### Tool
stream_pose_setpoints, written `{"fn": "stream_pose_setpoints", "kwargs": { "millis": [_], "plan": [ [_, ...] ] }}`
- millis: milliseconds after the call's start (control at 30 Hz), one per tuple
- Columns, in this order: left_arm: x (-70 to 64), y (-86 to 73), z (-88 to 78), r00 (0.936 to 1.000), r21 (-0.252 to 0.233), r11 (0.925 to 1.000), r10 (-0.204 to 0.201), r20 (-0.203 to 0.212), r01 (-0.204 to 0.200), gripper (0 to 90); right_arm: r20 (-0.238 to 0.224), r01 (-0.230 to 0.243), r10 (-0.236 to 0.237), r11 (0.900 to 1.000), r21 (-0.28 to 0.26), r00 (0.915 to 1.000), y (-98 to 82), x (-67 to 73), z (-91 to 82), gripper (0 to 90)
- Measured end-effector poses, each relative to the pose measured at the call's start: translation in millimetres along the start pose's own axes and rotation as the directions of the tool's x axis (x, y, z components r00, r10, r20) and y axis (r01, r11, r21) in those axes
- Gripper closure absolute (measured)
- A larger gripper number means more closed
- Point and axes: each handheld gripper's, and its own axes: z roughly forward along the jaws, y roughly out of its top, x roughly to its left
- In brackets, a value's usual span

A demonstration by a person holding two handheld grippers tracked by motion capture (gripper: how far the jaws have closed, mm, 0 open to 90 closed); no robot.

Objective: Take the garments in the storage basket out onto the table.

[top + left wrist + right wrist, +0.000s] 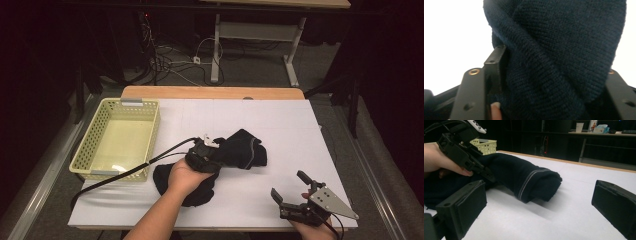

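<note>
The left gripper [212,150] has its fingers [495,62] spread around a thick fold of the dark knit garment [240,150], one black finger lying along the fabric's edge in the left gripper view, the other buried behind the bulge. Whether the pads actually bite cannot be told; the jaws look loosely open around the cloth rather than clamped.

At far left sits the pale yellow plastic basket [92,145], perforated walls, nothing inside it. Just right of it, mid-table, the garment lies on the white tabletop [280,125]: navy, ribbed, soft and heavy, partly bundled, with a pale stitched seam near the rolled end [529,182] and another lobe spilling toward the person's left hand [185,177].

Farther right, near the front edge, the right gripper [290,187] rests low with its fingers [466,202] spread wide, holding nothing, well apart from the cloth.

By the look of it the work is early: the garment is gathered but loose, and if the basket is its goal, lifting and carrying remain.
</note>
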Motion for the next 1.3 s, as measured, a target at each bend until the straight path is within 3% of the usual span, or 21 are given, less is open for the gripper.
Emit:
{"fn": "stream_pose_setpoints", "kwargs": {
  "millis": [233,300,400,533,600,633,667,700,767,833,900,933,967,1033,1067,1200,1233,1300],
  "plan": [
    [2.2,-1.1,-9.1,0.9984,-0.012,0.9999,0.005,0.056,-0.004,26.4,-0.002,0.005,-0.005,1.000,0.006,1.0000,-1.1,2.2,0.1,0.5],
    [0.9,-3.4,-19.6,0.9967,-0.044,0.9982,0.044,0.068,-0.041,22.6,0.000,0.005,-0.005,1.000,0.005,1.0000,-0.8,1.7,-0.4,0.5],
    [-0.5,-8.1,-31.5,0.9942,-0.079,0.9961,0.046,0.097,-0.038,13.4,0.000,0.004,-0.004,1.000,0.001,1.0000,0.1,1.3,-0.2,0.5],
    [-2.3,-16.8,-44.2,0.9936,-0.118,0.9925,0.047,0.103,-0.034,2.5,-0.004,0.004,-0.004,1.000,0.004,1.0000,0.0,1.9,2.1,0.5],
    [-3.8,-31.7,-56.3,0.9943,-0.168,0.9857,0.035,0.101,-0.017,0.0,-0.013,0.010,-0.010,1.000,0.009,0.9999,-0.5,4.1,6.1,0.6],
    [-3.8,-31.7,-56.3,0.9943,-0.168,0.9857,0.035,0.101,-0.017,0.0,-0.017,0.011,-0.010,1.000,0.011,0.9998,-0.5,5.1,7.6,0.6],
    [-3.3,-44.6,-64.2,0.9949,-0.210,0.9776,0.019,0.099,0.003,0.0,-0.021,0.012,-0.012,1.000,0.013,0.9997,-0.5,6.0,9.1,0.5],
    [-3.3,-44.6,-64.2,0.9949,-0.210,0.9776,0.019,0.099,0.003,0.0,-0.021,0.012,-0.012,1.000,0.013,0.9997,-0.5,6.0,9.1,0.5],
    [-1.5,-59.2,-70.4,0.9933,-0.244,0.9689,-0.009,0.115,0.037,0.0,-0.032,0.019,-0.019,1.000,0.012,0.9993,0.5,8.3,14.2,0.5],
    [-0.3,-82.9,-77.7,0.9918,-0.275,0.9590,-0.035,0.123,0.068,0.0,-0.038,0.016,-0.015,1.000,0.012,0.9992,1.1,9.9,16.6,0.5],
    [-0.7,-98.2,-81.8,0.9919,-0.285,0.9555,-0.045,0.118,0.078,0.0,-0.044,0.021,-0.020,1.000,0.009,0.9988,1.7,11.1,17.4,0.5],
    [-0.7,-98.2,-81.8,0.9919,-0.285,0.9555,-0.045,0.118,0.078,0.0,-0.044,0.021,-0.020,1.000,0.009,0.9988,1.7,11.1,17.4,0.5],
    [-1.9,-112.9,-85.3,0.9910,-0.289,0.9525,-0.064,0.118,0.095,0.0,-0.049,0.023,-0.023,1.000,0.007,0.9985,2.4,11.8,17.9,0.5],
    [-2.8,-120.1,-87.1,0.9899,-0.293,0.9503,-0.071,0.123,0.105,0.0,-0.051,0.024,-0.024,1.000,0.006,0.9984,2.8,11.7,18.4,0.5],
    [-5.9,-133.8,-90.7,0.9878,-0.302,0.9458,-0.081,0.133,0.118,0.0,-0.056,0.019,-0.019,1.000,0.005,0.9983,3.1,11.8,19.9,0.5],
    [-12.3,-150.1,-98.9,0.9907,-0.319,0.9416,-0.074,0.114,0.107,0.0,-0.062,0.030,-0.029,1.000,0.010,0.9976,3.2,13.4,20.1,0.5],
    [-13.3,-155.4,-101.9,0.9902,-0.330,0.9368,-0.083,0.112,0.116,0.0,-0.062,0.030,-0.029,1.000,0.010,0.9976,3.2,13.4,20.1,0.5],
    [-17.0,-171.6,-109.8,0.9914,-0.369,0.9203,-0.115,0.063,0.130,0.0,-0.065,0.027,-0.026,1.000,0.010,0.9975,3.1,14.0,20.4,0.4]
  ]
}}
